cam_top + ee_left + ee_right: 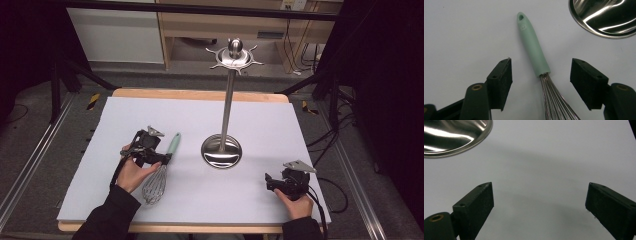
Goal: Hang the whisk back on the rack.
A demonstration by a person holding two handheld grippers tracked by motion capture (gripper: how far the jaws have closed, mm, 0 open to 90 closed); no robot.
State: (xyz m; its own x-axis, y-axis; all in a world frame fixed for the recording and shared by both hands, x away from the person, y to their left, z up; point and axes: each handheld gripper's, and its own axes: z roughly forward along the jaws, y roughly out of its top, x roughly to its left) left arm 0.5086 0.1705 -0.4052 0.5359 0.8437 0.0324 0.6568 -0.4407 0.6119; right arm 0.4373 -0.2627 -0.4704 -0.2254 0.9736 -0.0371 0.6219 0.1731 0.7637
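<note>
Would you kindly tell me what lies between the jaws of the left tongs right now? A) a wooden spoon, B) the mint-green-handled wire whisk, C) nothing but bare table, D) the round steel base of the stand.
B: in the left gripper view the mint-green-handled wire whisk lies flat between the two black pads of the left tongs, where handle meets wires, and neither pad touches it yet.

A lab: black frame rails (pixel 200 9), trailing cables (pixel 327 137), covered test table (pixel 125 115)
</note>
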